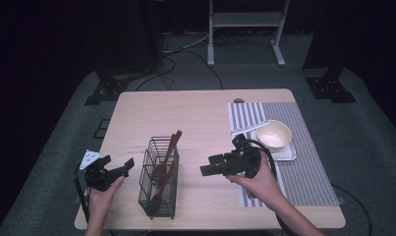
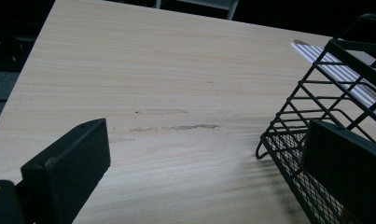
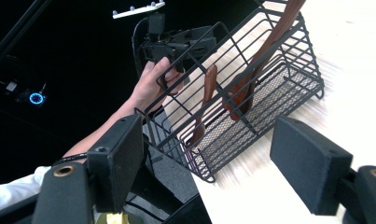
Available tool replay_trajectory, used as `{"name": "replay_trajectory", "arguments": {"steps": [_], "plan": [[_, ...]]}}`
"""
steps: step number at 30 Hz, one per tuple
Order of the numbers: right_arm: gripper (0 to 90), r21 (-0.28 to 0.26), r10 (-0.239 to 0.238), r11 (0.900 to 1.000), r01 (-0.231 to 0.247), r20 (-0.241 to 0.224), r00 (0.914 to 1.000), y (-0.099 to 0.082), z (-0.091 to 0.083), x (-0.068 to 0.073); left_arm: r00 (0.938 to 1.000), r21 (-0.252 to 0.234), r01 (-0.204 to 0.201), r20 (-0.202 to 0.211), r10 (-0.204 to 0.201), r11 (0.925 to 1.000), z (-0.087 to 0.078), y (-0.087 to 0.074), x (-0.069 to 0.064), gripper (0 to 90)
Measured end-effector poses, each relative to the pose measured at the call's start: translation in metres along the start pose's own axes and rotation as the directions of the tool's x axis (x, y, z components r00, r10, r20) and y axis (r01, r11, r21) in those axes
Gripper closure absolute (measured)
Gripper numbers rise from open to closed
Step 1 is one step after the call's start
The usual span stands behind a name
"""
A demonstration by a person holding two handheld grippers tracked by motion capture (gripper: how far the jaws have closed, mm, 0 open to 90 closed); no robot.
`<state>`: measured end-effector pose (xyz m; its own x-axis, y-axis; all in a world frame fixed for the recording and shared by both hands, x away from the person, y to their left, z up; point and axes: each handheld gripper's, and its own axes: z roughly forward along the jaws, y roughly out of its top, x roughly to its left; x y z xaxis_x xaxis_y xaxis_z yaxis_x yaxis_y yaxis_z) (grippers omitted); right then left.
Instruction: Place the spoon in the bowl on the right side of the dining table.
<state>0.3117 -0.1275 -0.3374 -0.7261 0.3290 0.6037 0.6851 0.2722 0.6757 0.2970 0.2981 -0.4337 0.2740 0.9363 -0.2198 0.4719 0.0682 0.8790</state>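
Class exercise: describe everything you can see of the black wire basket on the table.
The wire basket is black, with open bar sides and a fine mesh floor. It stands upright on the pale wooden table, near the front edge, between the two grippers, neither touching it. Brown wooden utensils lean inside it, one handle rising above the rim.

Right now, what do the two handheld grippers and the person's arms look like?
Both are black. The left gripper carries a pale grey three-cornered plate and trails a black cable. The right gripper trails a looping black cable. Each has two blocky, matte black jaws with flat faces. In the right gripper view, a white sleeve covers the upper left arm; forearms are bare.
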Motion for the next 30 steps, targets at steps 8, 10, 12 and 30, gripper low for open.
{"name": "replay_trajectory", "arguments": {"steps": [8, 10, 12, 30], "plan": [[24.4, 0.025, 0.005, 0.9997, -0.005, -0.005, 1.0000, 0.010, 0.012, 0.001, 1.0000, -0.002, 0.000, 0.001, 0.000, 1.0000, 0.000, 0.000, 0.000, 0.2], [24.4, 0.031, 0.003, 0.9995, -0.003, -0.008, 1.0000, 0.012, 0.016, 0.002, 1.0000, -0.001, -0.001, 0.002, 0.001, 1.0000, 0.000, 0.000, 0.000, 0.2], [24.4, 0.039, -0.001, 0.9992, 0.001, -0.007, 1.0000, 0.014, 0.019, 0.002, 1.0000, -0.001, -0.001, 0.002, 0.001, 1.0000, 0.000, 0.000, 0.000, 0.2], [24.5, 0.071, 0.006, 0.9975, -0.004, -0.020, 0.9998, 0.030, 0.048, -0.001, 1.0000, -0.003, 0.000, 0.005, 0.000, 1.0000, 0.000, 0.000, -0.001, 0.2]]}}
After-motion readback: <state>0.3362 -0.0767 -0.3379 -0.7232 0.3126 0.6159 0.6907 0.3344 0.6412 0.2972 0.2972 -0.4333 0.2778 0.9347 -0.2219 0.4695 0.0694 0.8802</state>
